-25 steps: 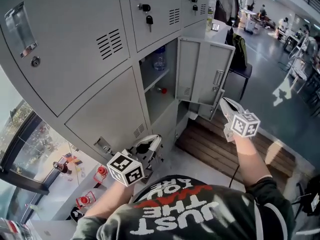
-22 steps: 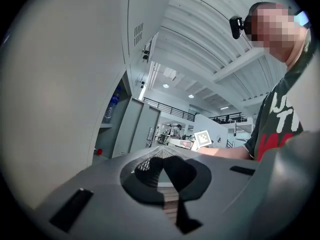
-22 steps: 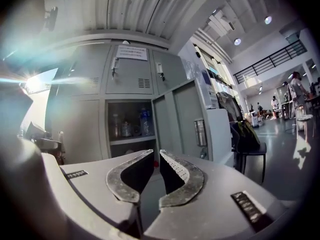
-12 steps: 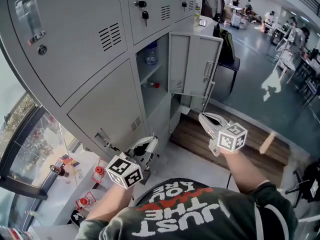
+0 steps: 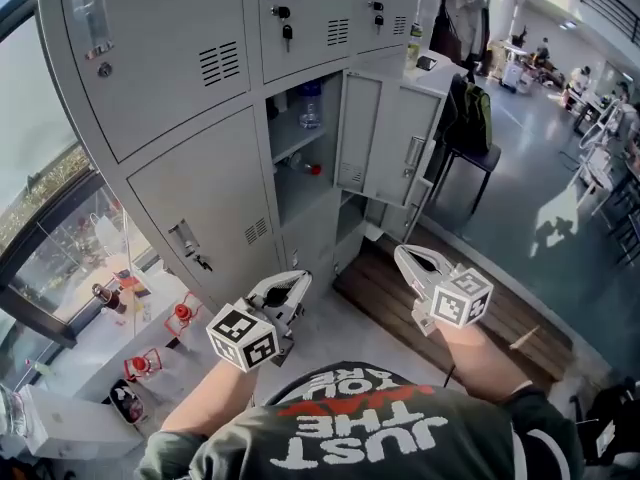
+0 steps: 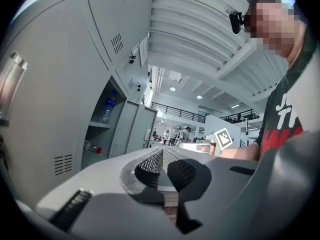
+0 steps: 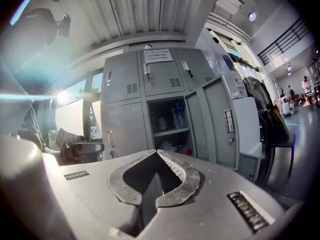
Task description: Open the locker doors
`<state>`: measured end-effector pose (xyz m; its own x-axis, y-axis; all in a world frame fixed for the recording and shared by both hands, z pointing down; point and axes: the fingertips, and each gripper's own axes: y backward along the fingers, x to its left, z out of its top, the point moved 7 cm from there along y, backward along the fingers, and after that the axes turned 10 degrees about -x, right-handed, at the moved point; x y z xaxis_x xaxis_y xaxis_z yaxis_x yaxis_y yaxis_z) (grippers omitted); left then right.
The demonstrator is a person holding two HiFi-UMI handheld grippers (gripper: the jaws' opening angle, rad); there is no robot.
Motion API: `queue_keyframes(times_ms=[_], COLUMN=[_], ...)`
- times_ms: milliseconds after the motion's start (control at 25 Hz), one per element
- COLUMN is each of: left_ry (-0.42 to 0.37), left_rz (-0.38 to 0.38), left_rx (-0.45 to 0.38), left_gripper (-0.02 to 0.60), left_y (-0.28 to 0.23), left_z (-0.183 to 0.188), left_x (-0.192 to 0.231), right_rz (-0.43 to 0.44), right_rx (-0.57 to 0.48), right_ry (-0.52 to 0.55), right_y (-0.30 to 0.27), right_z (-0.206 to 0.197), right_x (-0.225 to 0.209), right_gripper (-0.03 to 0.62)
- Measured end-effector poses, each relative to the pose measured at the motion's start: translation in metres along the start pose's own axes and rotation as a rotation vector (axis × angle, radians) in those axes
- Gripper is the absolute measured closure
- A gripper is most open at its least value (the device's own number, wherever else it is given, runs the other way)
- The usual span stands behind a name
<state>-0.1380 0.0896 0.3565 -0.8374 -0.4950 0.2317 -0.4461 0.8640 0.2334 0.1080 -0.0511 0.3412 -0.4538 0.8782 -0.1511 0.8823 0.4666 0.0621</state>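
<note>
The grey lockers [image 5: 170, 88] stand in front of me. One middle door [image 5: 390, 143] hangs open to the right, showing shelves with a plastic bottle [image 5: 308, 108]. The lower-left door [image 5: 200, 208] is closed, with a handle [image 5: 185, 240]. My left gripper [image 5: 300, 280] is shut and empty, low in front of that closed door. My right gripper [image 5: 402, 253] has just been closing with nothing between its jaws, and it is shut below the open door without touching it. The right gripper view shows my right gripper [image 7: 156, 152] pointing at the open compartment [image 7: 170, 121] and door [image 7: 222, 124].
A wooden platform [image 5: 500, 318] lies on the floor to the right. A chair with a dark jacket [image 5: 468, 118] stands beyond the open door. Red extinguishers [image 5: 180, 313] sit by the window at left. Keys hang in the upper lockers [image 5: 287, 33].
My right gripper has drawn back from the open door, down and to the left. The left gripper has shifted slightly beside the closed lower door. The door stays open.
</note>
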Motion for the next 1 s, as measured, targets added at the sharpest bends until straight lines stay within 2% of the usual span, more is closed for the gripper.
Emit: queue_keyframes(times_ms=[240,480,1000], left_ry=[0.018,-0.005,-0.006], left_rz=[0.054,0.082,0.058], left_rx=[-0.014,-0.020,-0.024], left_gripper=[0.580,0.580,0.580], left_y=[-0.022,-0.025,-0.039], left_z=[-0.015,-0.017,-0.017], left_x=[-0.039,-0.049,-0.048], right_rz=[0.053,0.077,0.065], right_rx=[0.002,0.002,-0.002], right_ry=[0.016,0.014,0.041], right_y=[0.030,0.041,0.042], right_z=[0.006,0.004,0.012], right_x=[-0.020,-0.027,-0.038], right_gripper=[0.559,0.559,0.559])
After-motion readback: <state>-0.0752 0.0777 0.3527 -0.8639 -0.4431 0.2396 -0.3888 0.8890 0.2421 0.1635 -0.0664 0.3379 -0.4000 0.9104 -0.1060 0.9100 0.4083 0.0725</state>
